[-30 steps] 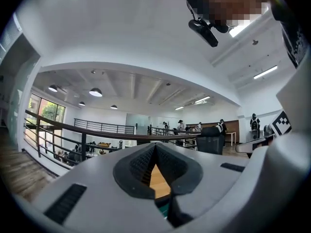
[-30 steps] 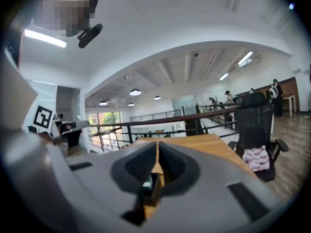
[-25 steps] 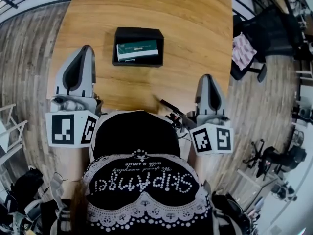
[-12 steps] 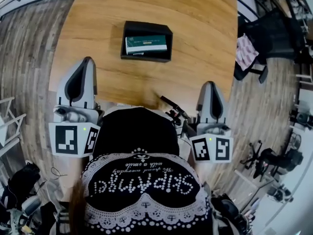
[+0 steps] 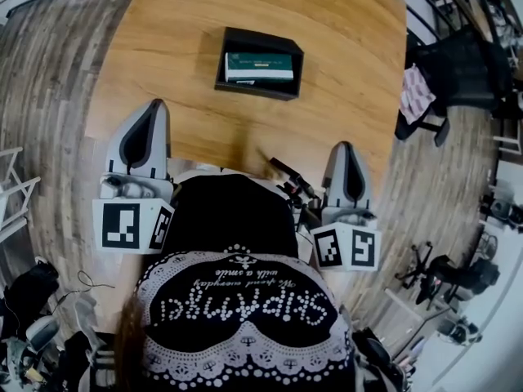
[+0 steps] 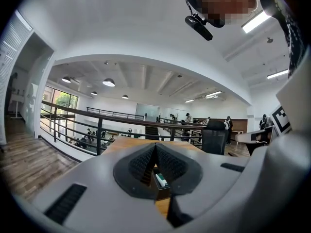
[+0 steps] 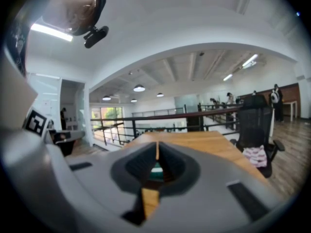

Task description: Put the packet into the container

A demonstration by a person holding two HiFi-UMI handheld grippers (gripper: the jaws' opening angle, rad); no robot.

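While the packet (image 5: 258,66) lies flat inside the black container (image 5: 288,49), green and white face up, both grippers hang back at the near edge of the wooden table (image 5: 188,23), well apart from it. In the head view the container sits out in the middle of the table, ahead of the two tools and between their lines: up and to the right of the left gripper (image 5: 154,107), up and to the left of the right gripper (image 5: 346,148). Neither tool touches the box or the packet.

Over to the left gripper view: the left gripper (image 6: 155,146) has its ribbed pads pressed together in one thin seam, nothing caught between them. Through the small opening under the seam the packet (image 6: 161,180) shows far off, lying in the dark container (image 6: 164,194) on the table.

The right gripper view gives the same story: the right gripper (image 7: 157,148) has its jaws closed tip to tip and empty, with a sliver of the green packet (image 7: 155,168) peeping through the gap below.

Back in the head view, the marker cubes (image 5: 131,225) sit close on either side of the person's black cap (image 5: 229,219). Off the table's right side stands a dark chair (image 5: 462,60) with a pink cloth (image 5: 417,93) on it.
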